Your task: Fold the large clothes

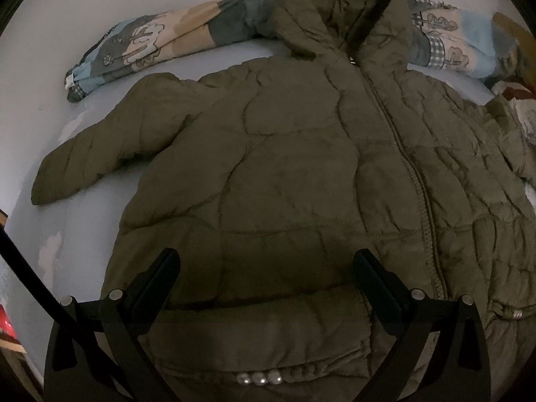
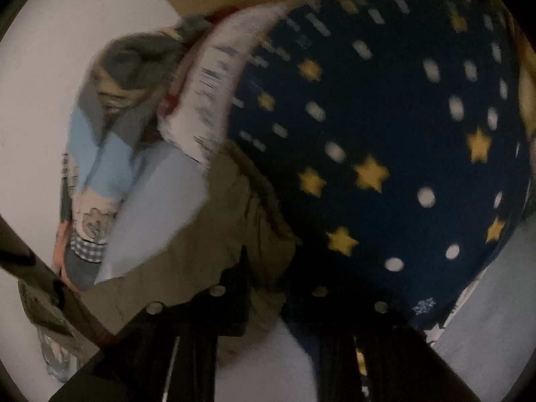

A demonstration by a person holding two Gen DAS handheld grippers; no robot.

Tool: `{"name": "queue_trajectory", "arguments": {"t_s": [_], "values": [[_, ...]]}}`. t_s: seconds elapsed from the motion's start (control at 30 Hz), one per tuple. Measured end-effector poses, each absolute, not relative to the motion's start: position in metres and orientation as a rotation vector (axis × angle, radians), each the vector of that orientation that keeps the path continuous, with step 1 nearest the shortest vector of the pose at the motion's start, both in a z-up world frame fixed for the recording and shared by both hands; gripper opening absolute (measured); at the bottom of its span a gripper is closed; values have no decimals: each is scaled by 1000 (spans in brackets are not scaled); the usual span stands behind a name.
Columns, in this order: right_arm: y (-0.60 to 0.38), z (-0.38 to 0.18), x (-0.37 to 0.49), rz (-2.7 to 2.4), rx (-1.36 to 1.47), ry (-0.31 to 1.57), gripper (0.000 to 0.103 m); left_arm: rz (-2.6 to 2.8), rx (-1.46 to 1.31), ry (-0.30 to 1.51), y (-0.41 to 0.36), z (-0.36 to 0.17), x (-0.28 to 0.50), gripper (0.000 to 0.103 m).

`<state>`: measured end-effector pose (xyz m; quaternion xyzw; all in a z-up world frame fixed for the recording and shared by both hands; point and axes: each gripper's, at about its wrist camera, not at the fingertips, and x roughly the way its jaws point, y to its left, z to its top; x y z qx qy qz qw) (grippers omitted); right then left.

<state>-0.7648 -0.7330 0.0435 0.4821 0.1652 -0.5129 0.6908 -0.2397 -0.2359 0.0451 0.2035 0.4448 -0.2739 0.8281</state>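
Observation:
An olive green padded hooded jacket (image 1: 301, 167) lies front up on a pale sheet (image 1: 50, 67), zipper closed, hood at the far end, its left sleeve (image 1: 100, 147) spread out to the left. My left gripper (image 1: 266, 268) is open, hovering over the jacket's bottom hem. The right wrist view is blurred. My right gripper (image 2: 264, 268) is close to an olive piece of the jacket (image 2: 207, 234), which lies between its dark fingers. I cannot tell if the jaws are closed on it.
A rolled patterned quilt (image 1: 150, 43) lies behind the hood. A dark blue cushion with yellow stars and white dots (image 2: 385, 127) fills the right wrist view. A white pillow edge (image 2: 207, 100) and the patterned quilt (image 2: 100, 154) lie to its left.

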Motion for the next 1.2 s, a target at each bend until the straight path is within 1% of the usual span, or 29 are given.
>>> {"name": "queue_trajectory", "arguments": {"t_s": [0.17, 0.4, 0.47, 0.57, 0.67, 0.8, 0.93, 1.1, 1.2], "values": [[-703, 111, -753, -1182, 908, 303, 15, -604, 387, 942, -229, 56, -242, 103], [-657, 221, -725, -1082, 817, 183, 15, -619, 351, 891, -215, 77, -247, 103], [-639, 256, -705, -1027, 784, 165, 14, -614, 339, 875, -208, 83, -244, 103], [-610, 295, -666, -947, 741, 157, 14, -602, 306, 871, -195, 90, -236, 103], [-576, 320, -619, -852, 713, 166, 14, -591, 267, 881, -178, 95, -223, 103], [-533, 329, -555, -734, 694, 202, 14, -577, 223, 885, -160, 103, -211, 103], [-487, 317, -478, -621, 665, 276, 14, -569, 188, 876, -142, 111, -200, 103], [-440, 270, -386, -510, 661, 388, 14, -555, 166, 904, -130, 108, -188, 103], [-417, 223, -333, -457, 677, 467, 14, -544, 163, 922, -127, 105, -183, 103]]}}
